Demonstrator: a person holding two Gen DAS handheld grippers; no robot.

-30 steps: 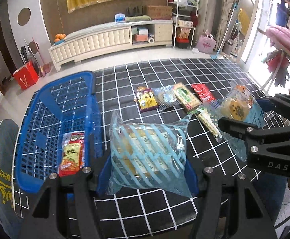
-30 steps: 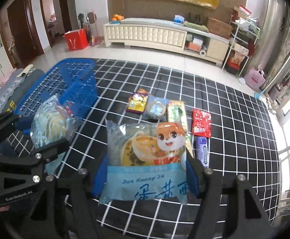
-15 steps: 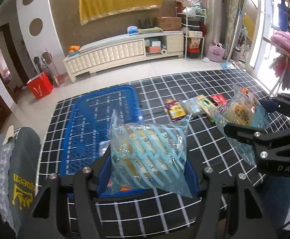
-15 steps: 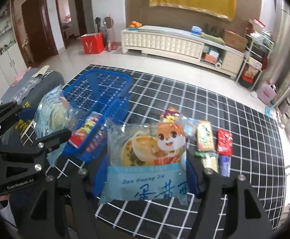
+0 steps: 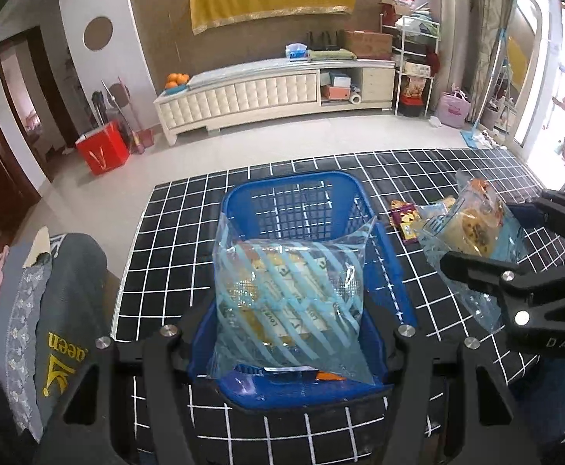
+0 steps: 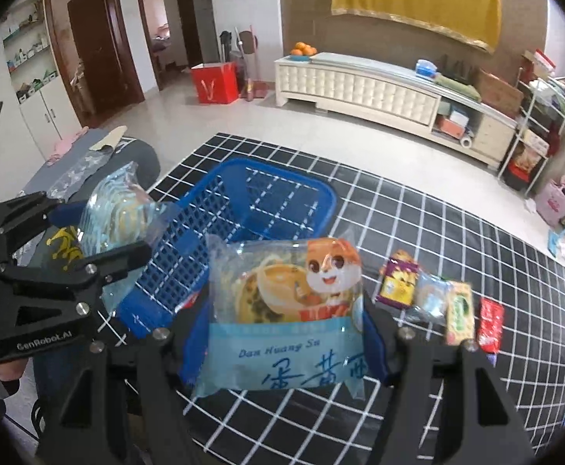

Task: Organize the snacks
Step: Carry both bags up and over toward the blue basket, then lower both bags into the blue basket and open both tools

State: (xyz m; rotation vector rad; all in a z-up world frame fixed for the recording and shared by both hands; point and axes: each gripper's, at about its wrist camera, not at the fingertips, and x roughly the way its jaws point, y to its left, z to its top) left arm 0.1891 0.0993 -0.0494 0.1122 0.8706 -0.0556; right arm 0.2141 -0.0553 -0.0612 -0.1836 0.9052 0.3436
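Observation:
My left gripper is shut on a clear snack bag with light-blue stripes, held above the blue plastic basket on the black grid mat. In the right wrist view that same gripper shows at the left with its bag. My right gripper is shut on a blue bag with a cartoon squirrel, hanging over the basket's right side. From the left wrist view, the right gripper and its bag sit just right of the basket.
Several snack packets lie in a row on the mat right of the basket: a purple one, a clear one, a green one, a red one. A grey garment lies left of the mat. A white cabinet stands beyond.
Both grippers have carried their bags leftward; the basket, earlier to the left, now lies directly under the left bag and partly under the right one. Both grips are unchanged.

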